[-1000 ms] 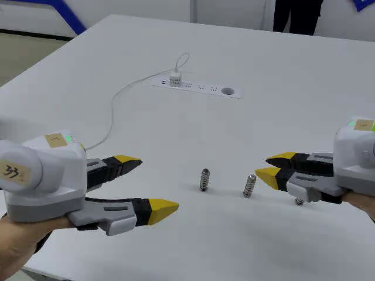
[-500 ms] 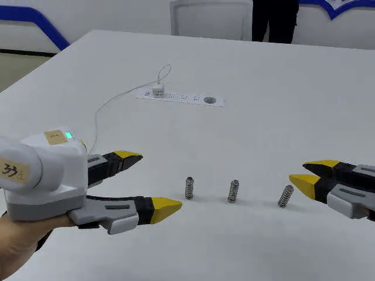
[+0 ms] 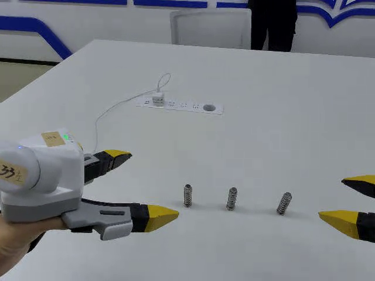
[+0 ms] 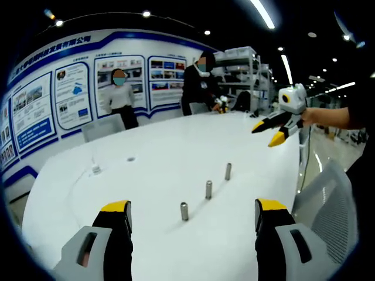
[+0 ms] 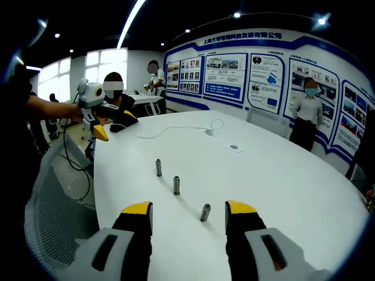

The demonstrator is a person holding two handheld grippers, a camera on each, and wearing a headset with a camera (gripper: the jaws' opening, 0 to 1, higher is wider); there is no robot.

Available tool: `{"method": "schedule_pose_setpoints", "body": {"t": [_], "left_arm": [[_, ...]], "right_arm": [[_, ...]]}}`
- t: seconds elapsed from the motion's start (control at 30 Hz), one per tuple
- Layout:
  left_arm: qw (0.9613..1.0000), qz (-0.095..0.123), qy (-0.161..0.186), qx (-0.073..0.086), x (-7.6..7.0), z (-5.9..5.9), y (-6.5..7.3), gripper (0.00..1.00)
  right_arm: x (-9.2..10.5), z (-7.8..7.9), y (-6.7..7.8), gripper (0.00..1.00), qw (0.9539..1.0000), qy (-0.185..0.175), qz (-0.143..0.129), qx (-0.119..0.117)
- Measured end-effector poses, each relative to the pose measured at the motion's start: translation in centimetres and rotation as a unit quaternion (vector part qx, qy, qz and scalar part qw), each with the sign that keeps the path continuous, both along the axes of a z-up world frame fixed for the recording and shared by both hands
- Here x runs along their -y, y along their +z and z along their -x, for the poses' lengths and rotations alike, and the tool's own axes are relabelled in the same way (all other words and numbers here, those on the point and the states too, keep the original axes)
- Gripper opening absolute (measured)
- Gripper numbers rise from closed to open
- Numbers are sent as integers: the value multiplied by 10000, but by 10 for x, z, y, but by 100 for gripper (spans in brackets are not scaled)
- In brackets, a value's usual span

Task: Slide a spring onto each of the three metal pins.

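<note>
Left gripper (image 3: 143,184): held over the left part of the surface (image 3: 281,117), jaws spread wide, nothing between them.
Power strip (image 3: 179,106): lies on the far side, well apart from the pins; a white cable (image 3: 114,108) runs from it toward the left edge.
Left pin (image 3: 187,195): stands upright, near the left gripper's lower yellow tip but not touching it.
Middle pin (image 3: 232,199): upright, between the other two, all three in one row.
Right pin (image 3: 284,203): upright, near the right gripper, apart from it.
Springs (image 5: 205,212): coils show around each of the three pins.
Right gripper (image 3: 340,199): at the right edge, jaws open and holding nothing, yellow tips pointing toward the row.
</note>
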State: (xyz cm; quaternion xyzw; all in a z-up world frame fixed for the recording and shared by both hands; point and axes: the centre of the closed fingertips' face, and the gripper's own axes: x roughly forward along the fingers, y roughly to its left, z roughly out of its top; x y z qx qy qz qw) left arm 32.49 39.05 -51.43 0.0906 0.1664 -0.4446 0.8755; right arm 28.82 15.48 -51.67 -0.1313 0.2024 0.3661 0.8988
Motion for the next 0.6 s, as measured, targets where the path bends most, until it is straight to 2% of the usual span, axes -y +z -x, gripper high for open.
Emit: {"method": "schedule_pose_setpoints", "body": {"t": [0.07,0.23,0.4,0.6], "left_arm": [[10000,-8,-43,-21,2,1,0,91],[9997,-188,-166,-40,5,5,-4,96],[9991,-348,-240,-54,6,9,-8,100],[9995,-272,-150,-47,5,8,-5,100]], "right_arm": [[-5,2,0,58,9999,158,65,-12],[-13,3,-2,67,9996,259,113,-54],[-13,3,-2,71,9994,281,185,6],[-11,5,1,77,9993,307,196,16]]}}
